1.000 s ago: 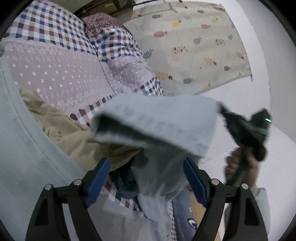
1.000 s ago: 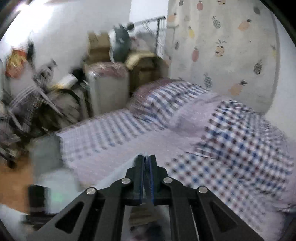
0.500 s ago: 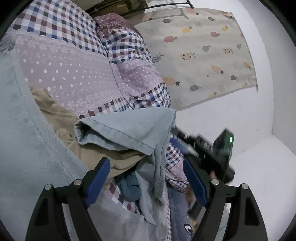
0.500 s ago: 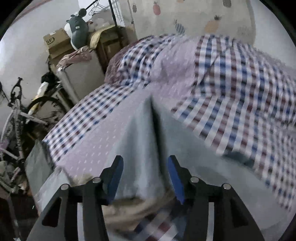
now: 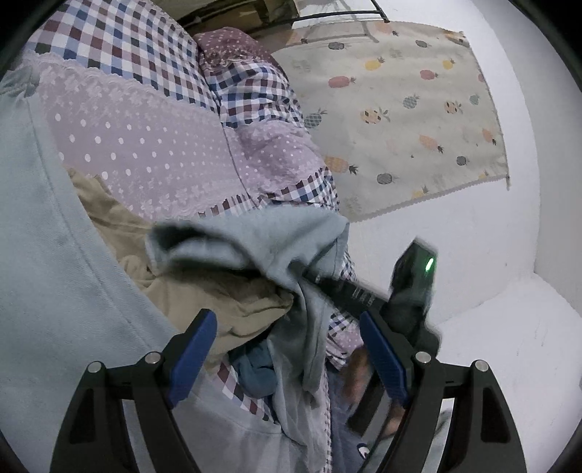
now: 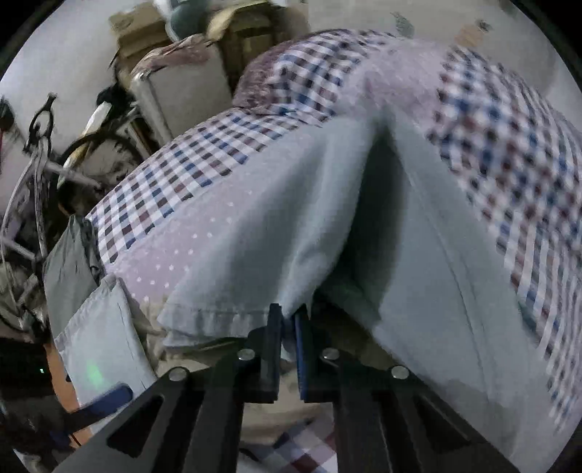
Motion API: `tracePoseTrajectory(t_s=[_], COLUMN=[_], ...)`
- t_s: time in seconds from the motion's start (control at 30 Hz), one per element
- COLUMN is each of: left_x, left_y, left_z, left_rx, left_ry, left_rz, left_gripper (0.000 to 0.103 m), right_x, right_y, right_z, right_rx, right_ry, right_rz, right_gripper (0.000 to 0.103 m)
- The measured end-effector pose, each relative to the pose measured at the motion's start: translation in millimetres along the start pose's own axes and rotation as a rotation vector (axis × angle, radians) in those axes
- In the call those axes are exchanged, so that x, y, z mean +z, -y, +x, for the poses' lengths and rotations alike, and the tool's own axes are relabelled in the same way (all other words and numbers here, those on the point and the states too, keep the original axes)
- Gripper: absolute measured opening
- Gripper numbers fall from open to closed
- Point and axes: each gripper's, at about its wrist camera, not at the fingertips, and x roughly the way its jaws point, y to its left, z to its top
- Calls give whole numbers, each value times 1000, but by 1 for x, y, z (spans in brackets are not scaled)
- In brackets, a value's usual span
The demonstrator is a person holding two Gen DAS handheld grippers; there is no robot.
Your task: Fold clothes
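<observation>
The right gripper (image 6: 287, 320) has its jaws pinched nearly together on the hem of a pale blue garment (image 6: 276, 233), which spreads away from it across the bed (image 6: 174, 182) with a deep dark fold running up its middle. From the left wrist view the same pale blue cloth (image 5: 262, 233) drapes off the right gripper's tip (image 5: 309, 273), hanging down in a loose tail. The left gripper (image 5: 287, 345) stands with its jaws wide apart, holding nothing, just above a crumpled tan garment (image 5: 225, 291) and a darker blue piece (image 5: 254, 371) lying in a heap on the checked and dotted bedspread (image 5: 152, 145). A further stretch of light blue fabric (image 5: 40, 254) fills the left of that view. A pineapple-print cloth (image 5: 400, 109) hangs on the white wall behind. Cardboard boxes (image 6: 138, 32) stand beyond the bed near a bicycle (image 6: 40, 152); their contents cannot be seen.
</observation>
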Motion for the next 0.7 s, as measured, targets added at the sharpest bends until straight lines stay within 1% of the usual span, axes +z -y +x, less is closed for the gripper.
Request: tracePoseTrajectory(t_s=[0.07, 0.1, 0.13, 0.17, 0.2, 0.23, 0.3, 0.33, 0.43, 0.57, 0.63, 0.67, 0.7], left_x=[0, 0, -1, -1, -1, -1, 0, 1, 2, 3, 4, 4, 4], left_y=[1, 1, 2, 2, 3, 3, 2, 1, 0, 2, 1, 2, 2], left_z=[0, 1, 1, 1, 1, 1, 0, 0, -1, -1, -2, -2, -3], left_rx=[-5, -10, -14, -14, -14, -14, -16, -18, -23, -8, 0, 4, 7], left_ry=[4, 6, 6, 4, 3, 2, 4, 6, 6, 1, 3, 4, 5], left_rz=[1, 2, 6, 11, 15, 18, 11, 2, -16, -4, 1, 1, 3], left_gripper=[84, 84, 84, 84, 84, 84, 84, 84, 84, 84, 84, 84, 84], right_x=[37, 52, 66, 79, 89, 90, 81, 69, 23, -59, -101, -119, -135], right_y=[-4, -1, 1, 2, 1, -6, -20, -23, -23, -14, -3, 6, 13], right_z=[-20, -32, -45, -59, -71, -78, -86, -85, -68, -39, -30, -26, -22], right_rx=[30, 47, 49, 51, 36, 3, -35, -53, -137, -274, -308, -310, -321], right_ry=[113, 180, 250, 320, 377, 404, 411, 379, 249, 63, -5, -29, -53], right_rz=[52, 102, 145, 189, 207, 175, 81, 36, -66, -169, -187, -179, -173], right_gripper=[8, 17, 37, 53, 76, 80, 79, 79, 79, 78, 77, 76, 71])
